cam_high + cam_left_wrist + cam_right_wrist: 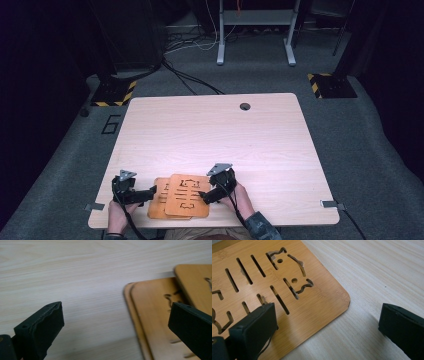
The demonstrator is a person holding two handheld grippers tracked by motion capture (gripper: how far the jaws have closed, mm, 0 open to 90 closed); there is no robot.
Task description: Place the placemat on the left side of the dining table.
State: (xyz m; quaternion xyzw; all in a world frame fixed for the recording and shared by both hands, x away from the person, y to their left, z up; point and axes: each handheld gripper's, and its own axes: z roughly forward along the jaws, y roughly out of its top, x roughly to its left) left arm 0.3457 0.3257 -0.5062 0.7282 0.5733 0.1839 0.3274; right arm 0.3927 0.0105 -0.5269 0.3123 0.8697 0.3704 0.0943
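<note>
Bamboo boards (182, 196), apparently three, lie stacked askew at the surface (215, 130) near edge. Left tongs (150, 192) and right tongs (204, 196) flank them, both spread; nothing gripped yet, lifting remains

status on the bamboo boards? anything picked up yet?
Done: nothing lifted; the bamboo boards lie stacked, slightly offset, flat at the table's near edge. In hand: nothing; the left gripper and right gripper are both open, one at each side of the stack. Left: closing on a board and moving it.
</note>
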